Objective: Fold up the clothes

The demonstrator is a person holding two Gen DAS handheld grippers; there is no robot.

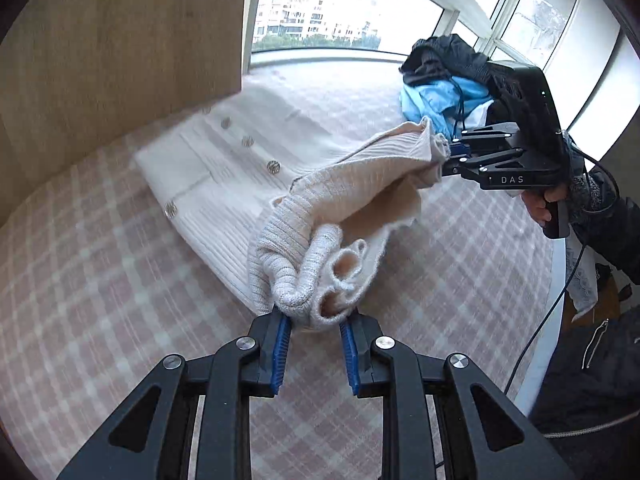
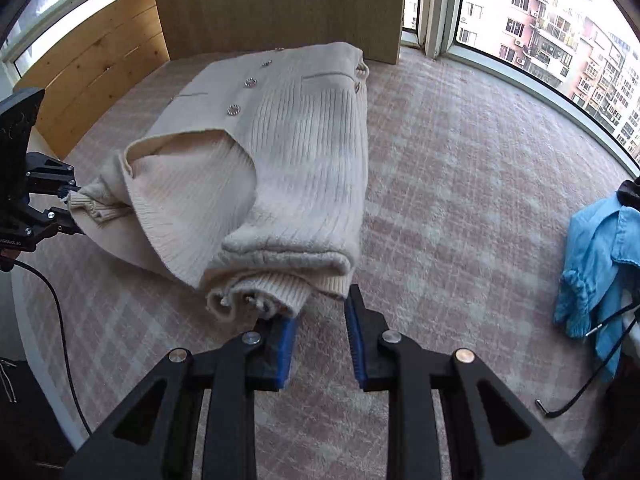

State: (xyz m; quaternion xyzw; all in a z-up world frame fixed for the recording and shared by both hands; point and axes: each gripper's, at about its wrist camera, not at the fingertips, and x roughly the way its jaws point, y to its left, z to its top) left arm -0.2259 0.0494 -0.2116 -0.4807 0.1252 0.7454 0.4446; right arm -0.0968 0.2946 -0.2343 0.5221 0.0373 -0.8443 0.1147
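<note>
1. Cream ribbed-knit cardigan with silver buttons (image 2: pixel 288 152): lying on the pink-and-white checked, fleecy bed cover (image 2: pixel 460 184), far end flat toward 12 o'clock in the right wrist view, near end lifted off the cover.
2. Progress, judged: sides apparently already turned in, giving a long narrow panel; near end raised by both tools, seemingly for a lengthwise fold toward the buttoned end; fold not yet laid down, smoothing and the other garments left to do.
3. Left gripper (image 1: pixel 314 346): blue ribbed pads closed on a bunched roll of knit at 6 o'clock in the left wrist view.
4. Right gripper (image 2: pixel 322 344): left pad under a wad of cuff and hem; right pad beside the cloth, contact there not clear. From the left wrist view, same tool (image 1: pixel 450 156) at 3 o'clock, tips pinching a corner of the knit; read as gripping.
5. Material: thick vertical ribbing, soft and slack, sagging between the two held points; finer rib at cuffs; round, faceted, metallic buttons in a row.
6. Unfolded pile at 1 o'clock in the left wrist view: light blue thin fabric garment (image 1: pixel 436 100) under a black crumpled garment (image 1: pixel 448 58).
7. Surroundings: pale wooden panel (image 1: pixel 120 52) at 11 o'clock; curved window (image 2: pixel 552 32) behind.
</note>
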